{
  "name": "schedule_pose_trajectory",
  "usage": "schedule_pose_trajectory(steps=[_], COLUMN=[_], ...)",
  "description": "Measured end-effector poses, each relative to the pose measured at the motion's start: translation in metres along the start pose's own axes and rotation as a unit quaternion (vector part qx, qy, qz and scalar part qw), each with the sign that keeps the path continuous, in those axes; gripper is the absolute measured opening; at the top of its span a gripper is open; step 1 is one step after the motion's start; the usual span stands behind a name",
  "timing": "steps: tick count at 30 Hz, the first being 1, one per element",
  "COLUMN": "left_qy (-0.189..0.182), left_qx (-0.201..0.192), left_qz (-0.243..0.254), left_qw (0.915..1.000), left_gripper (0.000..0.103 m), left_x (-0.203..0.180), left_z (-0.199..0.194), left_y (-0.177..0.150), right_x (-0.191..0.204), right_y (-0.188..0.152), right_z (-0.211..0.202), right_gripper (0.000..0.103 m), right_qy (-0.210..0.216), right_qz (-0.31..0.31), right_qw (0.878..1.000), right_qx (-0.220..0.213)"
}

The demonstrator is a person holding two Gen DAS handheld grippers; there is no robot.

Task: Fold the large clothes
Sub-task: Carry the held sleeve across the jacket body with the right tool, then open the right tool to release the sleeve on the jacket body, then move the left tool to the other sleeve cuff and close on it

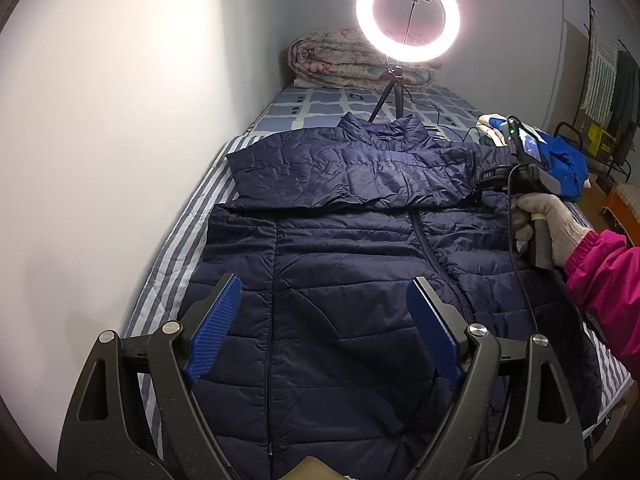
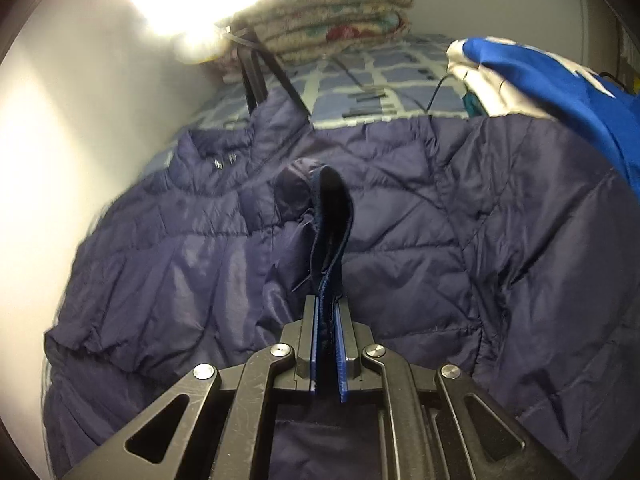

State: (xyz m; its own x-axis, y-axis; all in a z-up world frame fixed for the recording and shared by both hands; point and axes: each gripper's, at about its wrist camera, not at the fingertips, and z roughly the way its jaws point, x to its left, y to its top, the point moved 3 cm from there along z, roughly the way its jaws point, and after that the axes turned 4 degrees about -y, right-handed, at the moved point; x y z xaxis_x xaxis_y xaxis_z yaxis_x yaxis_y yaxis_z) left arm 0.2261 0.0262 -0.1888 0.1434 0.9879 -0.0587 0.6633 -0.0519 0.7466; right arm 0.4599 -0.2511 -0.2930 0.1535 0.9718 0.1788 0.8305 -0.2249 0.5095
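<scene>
A navy quilted puffer jacket (image 1: pixel 360 248) lies front up on the bed, collar at the far end, one sleeve folded across the chest. My left gripper (image 1: pixel 324 312) is open and empty, hovering above the jacket's lower front. My right gripper (image 2: pixel 328 320) is shut on the jacket's dark sleeve cuff (image 2: pixel 332 216), which sticks up between the pads over the jacket (image 2: pixel 420 220). In the left wrist view the right gripper (image 1: pixel 496 172) is at the jacket's right shoulder, held by a gloved hand.
A ring light on a tripod (image 1: pixel 408 20) stands on the bed beyond the collar, with a cable trailing right. A folded quilt (image 1: pixel 360 60) lies at the far end. A blue garment (image 1: pixel 560 156) lies at the right edge. A wall runs along the left.
</scene>
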Motion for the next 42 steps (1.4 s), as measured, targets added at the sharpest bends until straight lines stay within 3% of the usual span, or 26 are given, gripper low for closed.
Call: schedule_pose_trajectory(steps=[5,11,14,19,23,27,33,38,42], left_qy=[0.009,0.006,0.009,-0.004,-0.036,-0.092,-0.158,-0.221,-0.269], left_qx=[-0.017,-0.042,-0.056,-0.074,-0.077,-0.078,-0.046,-0.004,0.028], left_qz=[0.001,0.013,0.019,0.041,0.049,0.054,0.090,0.133,0.165], left_qw=[0.9998,0.9990,0.9982,0.9964,0.9951,0.9912,0.9822,0.9660,0.9486], left_gripper=[0.087,0.087,0.087,0.087,0.087,0.087,0.087,0.086,0.072], left_x=[-0.001,-0.011,-0.020,-0.042,-0.062,-0.084,-0.135,-0.198,-0.256], left_z=[-0.013,-0.034,-0.045,-0.063,-0.069,-0.070,-0.063,-0.061,-0.058], left_y=[0.004,0.011,0.013,0.014,0.011,0.005,-0.012,-0.029,-0.045], right_x=[-0.004,-0.002,-0.001,0.000,-0.007,-0.027,-0.077,-0.138,-0.171], right_y=[0.000,-0.003,-0.012,-0.034,-0.058,-0.092,-0.153,-0.193,-0.213], right_z=[-0.015,-0.077,-0.128,-0.208,-0.269,-0.332,-0.385,-0.415,-0.435], right_gripper=[0.035,0.037,0.047,0.048,0.049,0.061,0.069,0.069,0.069], right_qy=[-0.010,0.001,0.006,-0.001,-0.019,-0.044,-0.097,-0.138,-0.170], right_qz=[0.006,-0.022,-0.035,-0.067,-0.091,-0.089,-0.062,0.004,0.033], right_qw=[1.000,0.999,0.996,0.992,0.988,0.986,0.985,0.983,0.977], right_qx=[-0.003,-0.043,-0.076,-0.108,-0.121,-0.131,-0.131,-0.121,-0.122])
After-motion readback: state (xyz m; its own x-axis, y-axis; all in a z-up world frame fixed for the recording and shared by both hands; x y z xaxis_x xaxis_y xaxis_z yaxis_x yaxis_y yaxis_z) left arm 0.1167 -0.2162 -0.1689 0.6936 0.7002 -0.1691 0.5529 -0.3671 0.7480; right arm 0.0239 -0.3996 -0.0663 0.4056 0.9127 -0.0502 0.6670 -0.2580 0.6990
